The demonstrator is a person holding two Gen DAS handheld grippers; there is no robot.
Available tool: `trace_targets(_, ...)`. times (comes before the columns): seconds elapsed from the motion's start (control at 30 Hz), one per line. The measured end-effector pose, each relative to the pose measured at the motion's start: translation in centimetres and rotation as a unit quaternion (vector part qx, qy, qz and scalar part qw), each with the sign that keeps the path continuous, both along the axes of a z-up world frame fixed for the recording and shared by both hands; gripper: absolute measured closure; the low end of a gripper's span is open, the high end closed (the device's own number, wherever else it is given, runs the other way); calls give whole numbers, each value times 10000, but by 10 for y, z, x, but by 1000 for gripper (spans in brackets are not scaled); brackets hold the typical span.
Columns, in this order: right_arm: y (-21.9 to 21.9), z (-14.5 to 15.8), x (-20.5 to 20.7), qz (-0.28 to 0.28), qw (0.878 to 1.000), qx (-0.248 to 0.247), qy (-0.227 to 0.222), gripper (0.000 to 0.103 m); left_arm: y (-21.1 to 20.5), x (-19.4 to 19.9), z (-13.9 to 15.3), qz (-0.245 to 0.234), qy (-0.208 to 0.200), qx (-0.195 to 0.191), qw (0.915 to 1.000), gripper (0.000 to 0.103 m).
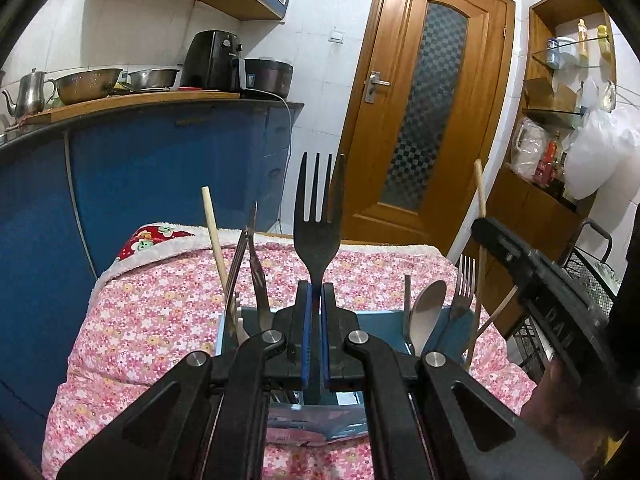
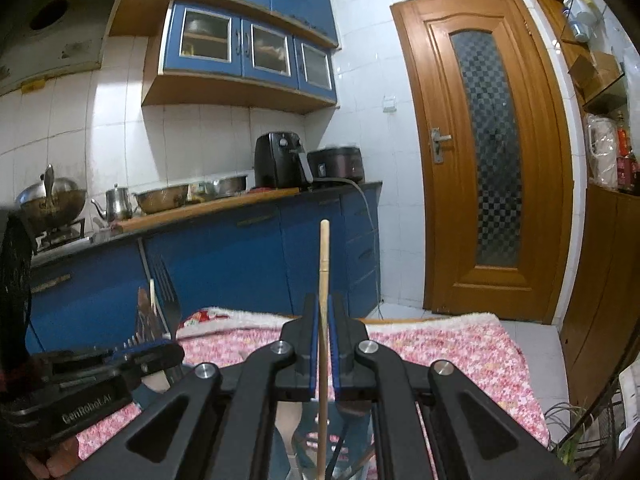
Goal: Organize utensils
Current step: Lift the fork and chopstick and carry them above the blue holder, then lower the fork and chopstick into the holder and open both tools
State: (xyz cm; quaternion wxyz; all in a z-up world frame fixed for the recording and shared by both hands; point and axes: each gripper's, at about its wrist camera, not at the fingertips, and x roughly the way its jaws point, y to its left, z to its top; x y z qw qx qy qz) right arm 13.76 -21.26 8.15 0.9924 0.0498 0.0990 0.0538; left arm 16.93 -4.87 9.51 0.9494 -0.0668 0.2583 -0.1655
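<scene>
My left gripper (image 1: 316, 292) is shut on the handle of a dark fork (image 1: 318, 216), which stands upright with its tines up, over a blue utensil holder (image 1: 384, 330). In the holder stand a spoon (image 1: 428, 316), a silver fork (image 1: 462, 288), knives (image 1: 256, 276) and a wooden chopstick (image 1: 214, 236). My right gripper (image 2: 323, 308) is shut on a wooden chopstick (image 2: 323, 264) held upright above the same holder. The right gripper (image 1: 532, 276) also shows at the right of the left wrist view, and the left gripper (image 2: 120, 364) with its fork (image 2: 166, 296) at the left of the right wrist view.
The holder sits on a table under a pink floral cloth (image 1: 160, 300). Behind are blue cabinets (image 1: 160, 168), a counter with metal bowls (image 1: 88, 84) and an air fryer (image 1: 214, 60), a wooden door (image 1: 424, 112), a shelf unit (image 1: 560, 120) and a black wire basket (image 1: 588, 276) at the right.
</scene>
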Motion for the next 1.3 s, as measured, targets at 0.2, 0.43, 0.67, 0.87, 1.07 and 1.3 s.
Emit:
trace_targets(0.2,5,11,4,-101,9993,-127,-328,97,-3,-1,-1,-5,-25,44,10000,101)
trace_targets(0.43,10,-10,8,-67,9998,-195,-77,97,-4,0,-7,-50,101,38,9999,101)
trace_targets(0.67,-3,-18,-1,306,9982,370,350,72,-1,-1,-9,-142,337,-59,9993,100)
trace_targets(0.87,-1,-9,-20,451,9976,381,357,71,0,-15,1,-164,215,-14,9996,79)
trace_targets(1.07,7,6,-43,565,9974,347,298,70,4,-36,15,-163,107,92,9998,75)
trace_targets(1.3,21,3,-70,740,9944,410,639,69,18,-65,19,25,136,229,9996,74)
